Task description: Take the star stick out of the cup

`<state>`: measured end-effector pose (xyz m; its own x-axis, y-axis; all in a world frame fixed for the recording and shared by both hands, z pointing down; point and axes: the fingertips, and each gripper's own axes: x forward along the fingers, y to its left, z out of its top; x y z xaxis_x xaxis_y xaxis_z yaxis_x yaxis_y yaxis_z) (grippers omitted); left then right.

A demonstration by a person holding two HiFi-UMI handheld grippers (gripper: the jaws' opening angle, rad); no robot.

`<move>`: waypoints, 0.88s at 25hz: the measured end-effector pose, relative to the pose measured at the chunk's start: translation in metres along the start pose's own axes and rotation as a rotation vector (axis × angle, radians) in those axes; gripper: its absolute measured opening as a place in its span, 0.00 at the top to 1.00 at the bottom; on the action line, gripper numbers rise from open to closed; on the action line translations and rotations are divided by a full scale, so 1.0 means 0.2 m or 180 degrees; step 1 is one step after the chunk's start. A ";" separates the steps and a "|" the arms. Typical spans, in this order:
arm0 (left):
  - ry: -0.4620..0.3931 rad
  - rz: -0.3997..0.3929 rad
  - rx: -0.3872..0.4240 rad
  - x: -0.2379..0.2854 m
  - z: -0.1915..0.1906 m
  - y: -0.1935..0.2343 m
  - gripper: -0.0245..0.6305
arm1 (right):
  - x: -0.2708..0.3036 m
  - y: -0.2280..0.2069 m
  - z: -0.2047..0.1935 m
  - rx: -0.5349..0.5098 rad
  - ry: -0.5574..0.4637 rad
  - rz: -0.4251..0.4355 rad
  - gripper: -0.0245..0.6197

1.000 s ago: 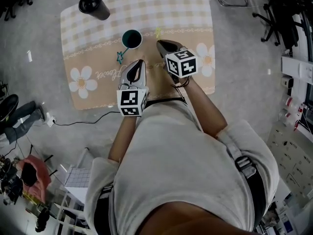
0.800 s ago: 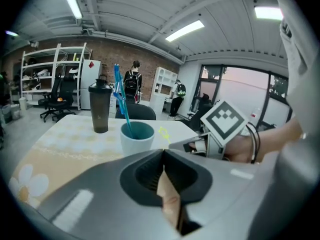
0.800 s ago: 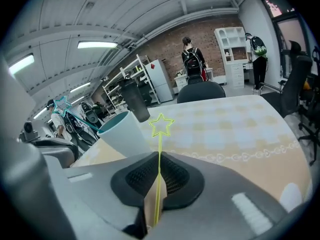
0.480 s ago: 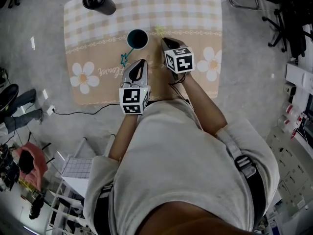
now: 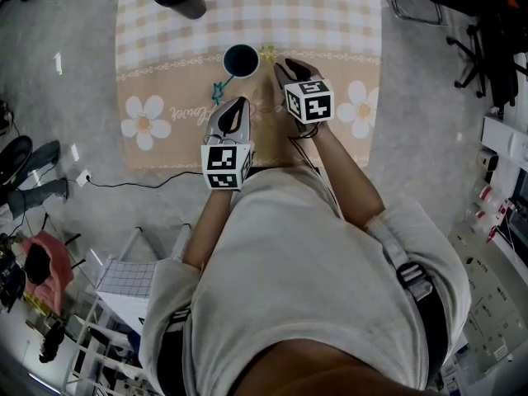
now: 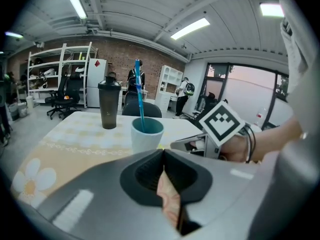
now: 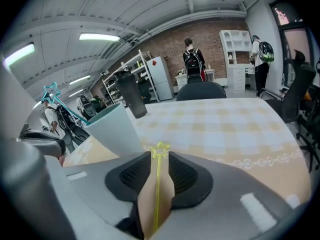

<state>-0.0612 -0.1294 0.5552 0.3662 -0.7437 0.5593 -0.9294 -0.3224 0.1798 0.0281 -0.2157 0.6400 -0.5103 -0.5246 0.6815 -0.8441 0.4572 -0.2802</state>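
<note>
At lower centre of the right gripper view, the yellow star stick (image 7: 158,184) lies released, lengthwise between the right gripper's (image 5: 285,64) just-opened jaws. A blue star stick (image 6: 139,94) leans from the cup (image 6: 145,143) toward the clenched, empty left gripper (image 6: 163,155).

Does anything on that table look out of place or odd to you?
Only mildly: a yellow star stick lies outside the cup, loose between the right tongs, whose jaws have just been opening. A teal star stick leans in the cup, tilted over its rim. Nothing looks spilled or broken.
</note>
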 end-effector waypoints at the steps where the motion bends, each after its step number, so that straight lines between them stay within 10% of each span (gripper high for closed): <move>1: -0.0018 0.0007 -0.0011 -0.01 0.00 0.00 0.96 | -0.03 0.02 0.04 -0.0064 -0.0104 0.0014 0.78; 10: -0.0184 0.0033 -0.0065 -0.13 0.01 0.02 0.96 | -0.40 0.46 0.36 -0.1884 -0.1118 0.0285 0.81; 16: -0.0305 0.0150 -0.0109 -0.24 0.03 0.07 0.96 | -0.39 0.75 0.36 -0.3075 -0.1050 0.0315 0.80; 22: -0.0413 0.0396 -0.0205 -0.36 0.03 0.18 0.96 | -0.28 0.83 0.34 -0.3522 -0.0875 0.0329 0.80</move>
<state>-0.1197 -0.0919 0.5163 0.2474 -0.8461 0.4721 -0.9674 -0.1882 0.1696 -0.0940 -0.1593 0.5091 -0.7025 -0.5248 0.4807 -0.2580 0.8173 0.5153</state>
